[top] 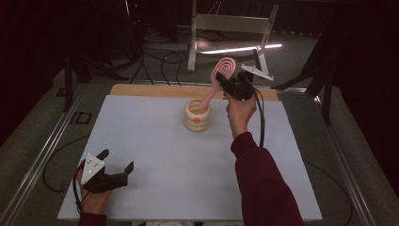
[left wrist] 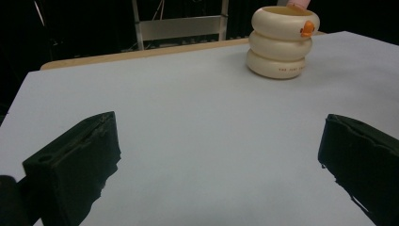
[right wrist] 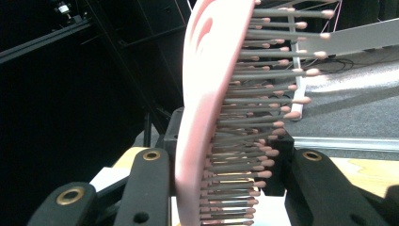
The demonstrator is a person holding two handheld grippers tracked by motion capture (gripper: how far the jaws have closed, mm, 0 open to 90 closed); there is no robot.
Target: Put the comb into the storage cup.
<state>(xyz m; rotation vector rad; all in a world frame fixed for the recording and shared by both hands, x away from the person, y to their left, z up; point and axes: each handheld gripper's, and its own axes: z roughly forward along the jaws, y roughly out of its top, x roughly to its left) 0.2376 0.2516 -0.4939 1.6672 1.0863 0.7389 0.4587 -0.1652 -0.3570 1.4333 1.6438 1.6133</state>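
Observation:
A pink hairbrush point(top: 222, 70) leans upward out of a cream ringed holder point(top: 197, 117) at the back middle of the table, its handle end inside the holder. My right gripper point(top: 224, 81) is shut on the brush just below its head, above and right of the holder. In the right gripper view the two black jaws flank the hairbrush point(right wrist: 202, 108), bristles pointing right. My left gripper point(top: 117, 160) rests at the near left of the table, open and empty. In the left gripper view the holder point(left wrist: 282, 42), with a small orange mark, stands far ahead to the right.
A pale grey mat point(top: 155, 150) covers the table, with a wooden strip point(top: 150, 90) along its far edge. Beyond it on the floor are a white metal frame point(top: 230, 23) and loose cables point(top: 164, 59). Metal rails run along both table sides.

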